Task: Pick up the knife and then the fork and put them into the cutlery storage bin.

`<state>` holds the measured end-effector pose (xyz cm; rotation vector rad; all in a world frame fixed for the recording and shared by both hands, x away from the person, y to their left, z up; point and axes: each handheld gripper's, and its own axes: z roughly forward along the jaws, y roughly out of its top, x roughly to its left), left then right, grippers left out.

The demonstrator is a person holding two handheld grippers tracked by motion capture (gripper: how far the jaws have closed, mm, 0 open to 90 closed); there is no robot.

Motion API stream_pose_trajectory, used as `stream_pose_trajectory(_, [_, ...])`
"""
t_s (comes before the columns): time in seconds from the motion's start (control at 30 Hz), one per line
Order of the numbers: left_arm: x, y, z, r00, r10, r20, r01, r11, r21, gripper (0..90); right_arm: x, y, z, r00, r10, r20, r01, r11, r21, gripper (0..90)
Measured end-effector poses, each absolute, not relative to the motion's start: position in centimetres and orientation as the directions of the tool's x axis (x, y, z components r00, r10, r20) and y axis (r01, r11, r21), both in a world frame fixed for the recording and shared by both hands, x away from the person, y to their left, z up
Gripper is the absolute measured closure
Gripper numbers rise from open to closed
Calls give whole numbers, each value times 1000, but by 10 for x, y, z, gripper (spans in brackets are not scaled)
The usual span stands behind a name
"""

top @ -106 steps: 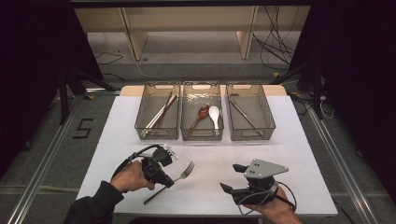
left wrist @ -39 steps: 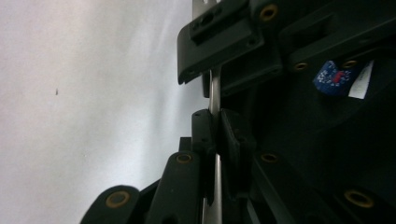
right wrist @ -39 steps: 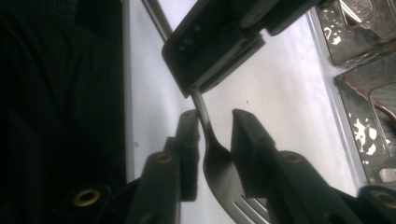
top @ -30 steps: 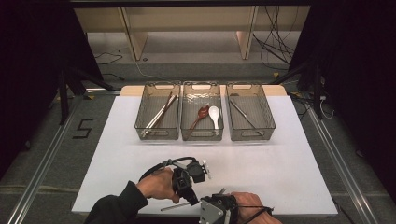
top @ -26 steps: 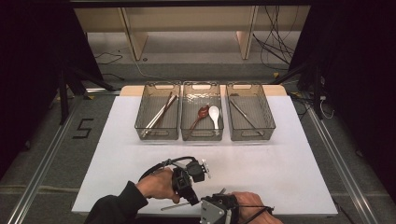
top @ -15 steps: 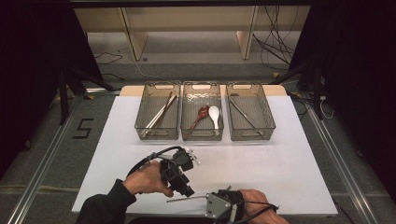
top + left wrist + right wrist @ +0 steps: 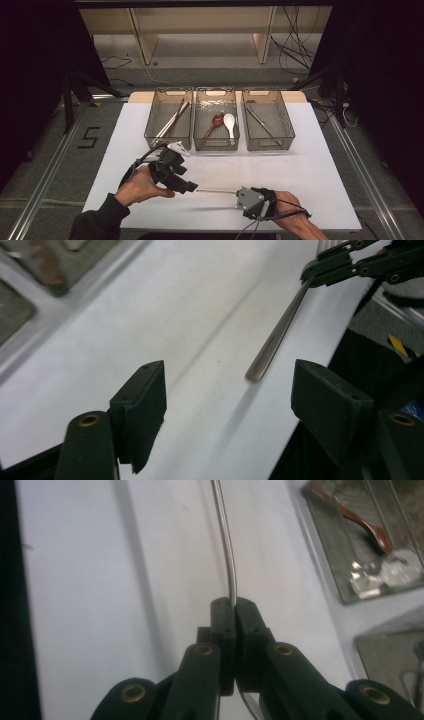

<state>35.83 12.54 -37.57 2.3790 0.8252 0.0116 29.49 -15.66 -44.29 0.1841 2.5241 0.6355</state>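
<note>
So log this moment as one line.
phase: handover | left claw: just opened, off fork handle | right claw: shut on fork | fork: above table

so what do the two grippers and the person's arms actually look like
Both are black two-jaw tools. The left gripper has a bulky black body, a grey three-cornered plate on top and a black cable looping behind the hand. The right gripper carries a grey plate too, with cables trailing along the wrist. Its jaws end in flat black pads on arms with brass-coloured pivots. The left forearm wears a dark sleeve.
</note>
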Motion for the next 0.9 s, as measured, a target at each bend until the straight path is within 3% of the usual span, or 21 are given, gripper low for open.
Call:
stream_pose_trajectory(0.43, [354,174,-387,728,664,-173,538,-396,744,222,339,-201,-426,-774,492,-398,204,790,579,890])
stream_pose_trajectory(0.9, [340,188,-400,706,693,-149,517,-360,777,185,381,-227,-401,-692,671,-266,351,635,688,890])
